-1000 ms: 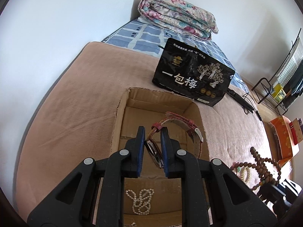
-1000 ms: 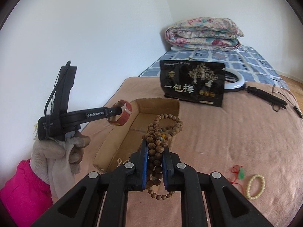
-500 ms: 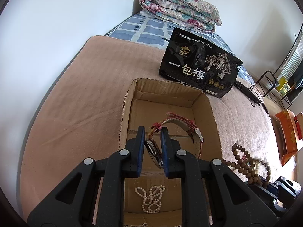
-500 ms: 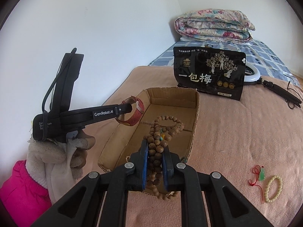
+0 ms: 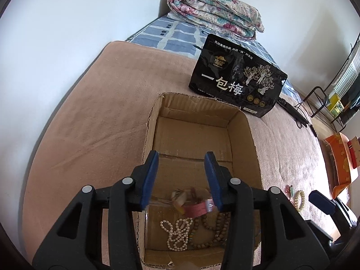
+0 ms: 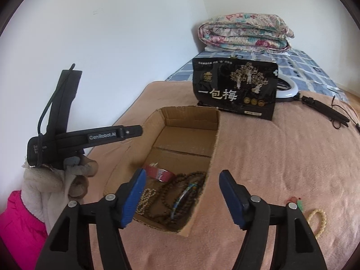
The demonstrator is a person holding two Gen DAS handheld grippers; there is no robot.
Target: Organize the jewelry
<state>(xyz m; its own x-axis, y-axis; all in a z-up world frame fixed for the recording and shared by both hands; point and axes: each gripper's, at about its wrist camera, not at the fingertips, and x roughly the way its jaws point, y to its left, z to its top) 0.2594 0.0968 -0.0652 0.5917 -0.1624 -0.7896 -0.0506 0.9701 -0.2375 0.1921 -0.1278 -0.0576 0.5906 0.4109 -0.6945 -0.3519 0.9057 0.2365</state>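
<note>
Right of the cardboard box [image 6: 191, 135], on the bed, the cream bracelet [image 6: 318, 221] and red-green charm [image 6: 296, 201] lie loose. My right gripper [image 6: 183, 199] is nearer; both grippers' jaws are opening, pinching nothing, left gripper [image 5: 182, 178] over the box.

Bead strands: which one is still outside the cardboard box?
The cream bead bracelet, lying on the pink blanket right of the cardboard box. The pearl strand and brown wooden beads lie inside.

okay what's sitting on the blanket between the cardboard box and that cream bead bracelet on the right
In the right wrist view, nothing but bare pink blanket lies between the cardboard box and the cream bead bracelet; a small red-and-green charm sits beside the bracelet.
</note>
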